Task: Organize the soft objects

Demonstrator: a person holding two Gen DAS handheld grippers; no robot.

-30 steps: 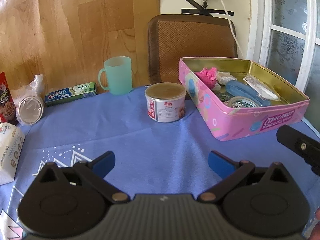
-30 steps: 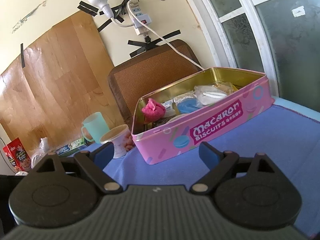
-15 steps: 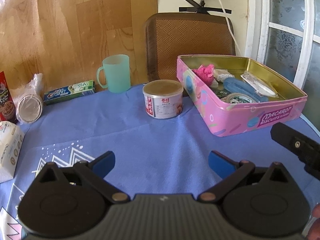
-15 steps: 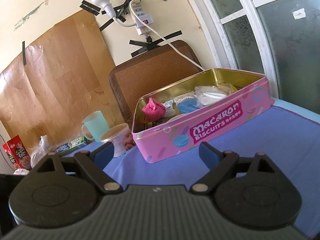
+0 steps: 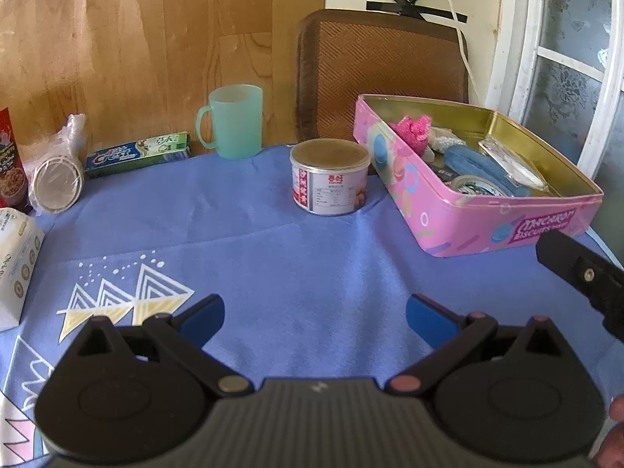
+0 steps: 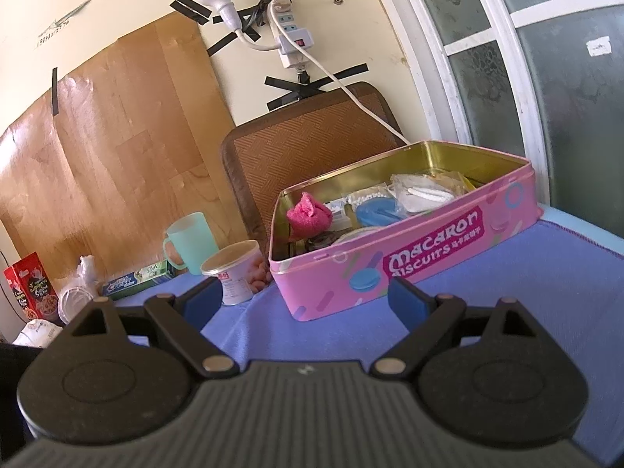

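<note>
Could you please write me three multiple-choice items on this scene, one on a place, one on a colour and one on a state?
1. Where is the pink fluffy object?
A. inside the pink biscuit tin
B. on the blue tablecloth
C. in the green mug

2. What colour is the mug?
A. red
B. pale green
C. black

3. How do the jaws of the left gripper stand?
A. shut on the can
B. shut on nothing
C. open and empty

Answers:
1 A, it lies in the tin's far corner beside other items.
2 B, the mug behind the can is pale green.
3 C, only bare cloth shows between the spread blue pads.
</note>
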